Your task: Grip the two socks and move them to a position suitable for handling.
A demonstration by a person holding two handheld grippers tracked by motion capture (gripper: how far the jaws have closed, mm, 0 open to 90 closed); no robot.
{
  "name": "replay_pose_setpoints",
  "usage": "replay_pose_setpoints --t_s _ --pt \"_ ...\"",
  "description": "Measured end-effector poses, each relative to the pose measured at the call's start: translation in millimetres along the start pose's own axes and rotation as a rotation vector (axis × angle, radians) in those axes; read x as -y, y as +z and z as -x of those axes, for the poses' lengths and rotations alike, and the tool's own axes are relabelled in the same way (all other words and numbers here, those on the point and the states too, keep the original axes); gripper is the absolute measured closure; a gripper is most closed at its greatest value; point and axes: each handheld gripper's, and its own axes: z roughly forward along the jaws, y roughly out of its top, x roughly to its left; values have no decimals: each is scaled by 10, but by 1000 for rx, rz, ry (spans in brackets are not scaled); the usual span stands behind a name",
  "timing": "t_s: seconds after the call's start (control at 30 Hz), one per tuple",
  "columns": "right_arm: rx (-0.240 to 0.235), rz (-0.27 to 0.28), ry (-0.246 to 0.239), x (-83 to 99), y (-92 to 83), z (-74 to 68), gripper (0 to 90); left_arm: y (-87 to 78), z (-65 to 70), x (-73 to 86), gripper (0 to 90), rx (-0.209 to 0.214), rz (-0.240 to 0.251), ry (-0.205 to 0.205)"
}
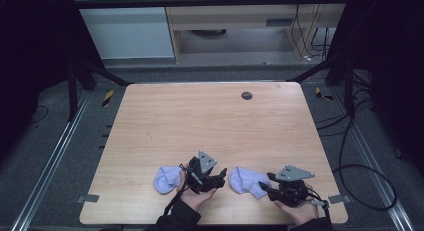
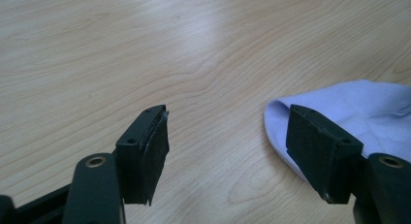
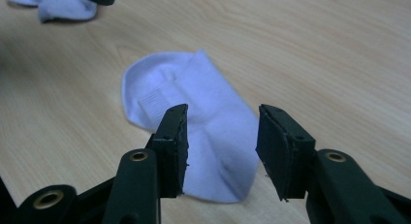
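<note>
High view: two pale lilac socks at near edge of counter (image 1: 210,116). Left sock (image 1: 167,178) just left of left gripper (image 1: 220,175); right sock (image 1: 248,181) between both grippers.

Right gripper view: right gripper (image 3: 222,146) jaws apart, low over right sock (image 3: 203,132), pads not pressing it.

Left gripper view: left gripper (image 2: 228,146) jaws wide apart, bare wood between, sock edge (image 2: 358,112) behind one jaw.

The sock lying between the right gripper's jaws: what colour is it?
Pale lilac sock, near white, plain with a ribbed cuff; clearest in the right gripper view.
</note>
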Motion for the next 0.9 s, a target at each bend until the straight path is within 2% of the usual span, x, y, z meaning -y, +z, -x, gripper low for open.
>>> replay_pose_setpoints --t_s 0.27,0.47,0.8,0.9 --pt "-28 -21 -16 26 56 -58 560 103 73 25 364 1 -18 6" --pt "-49 -46 -21 73 92 -113 567 198 144 68 391 -2 -42 28" --pt "-71 -90 -40 131 151 -141 594 326 268 121 437 23 -96 41" --pt "-77 -99 -42 138 171 -147 604 346 272 133 488 34 -106 33"
